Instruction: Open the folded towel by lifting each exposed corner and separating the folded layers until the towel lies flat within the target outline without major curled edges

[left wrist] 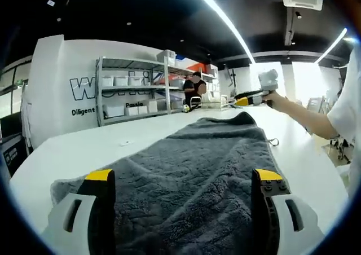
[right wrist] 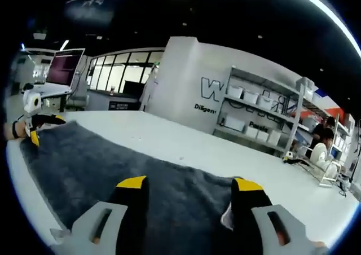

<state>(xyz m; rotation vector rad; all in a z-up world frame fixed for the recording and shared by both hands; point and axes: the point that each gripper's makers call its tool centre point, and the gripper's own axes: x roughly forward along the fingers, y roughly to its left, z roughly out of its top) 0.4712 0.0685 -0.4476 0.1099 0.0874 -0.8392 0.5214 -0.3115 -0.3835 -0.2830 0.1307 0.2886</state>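
We hold both grippers open, gripping nothing: left gripper (left wrist: 183,181) and right gripper (right wrist: 189,190) at opposite ends of the grey towel (left wrist: 197,165). The towel looks spread along the white table (left wrist: 84,148); we judge it near the final flattening. Next calls for smoothing the far edge at upper right.

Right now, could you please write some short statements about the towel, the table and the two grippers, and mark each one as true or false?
1. The towel is dark grey. True.
2. The towel lies on a white table. True.
3. The left gripper is shut on the towel. False: its jaws stand open, with the towel spread in front of them.
4. The towel is rolled into a tight ball. False: it lies spread out along the table.
5. In the left gripper view, the right gripper is at the far end of the towel. True.
6. The right gripper's yellow-tipped jaws are pressed together. False: in the right gripper view they stand apart over the towel.
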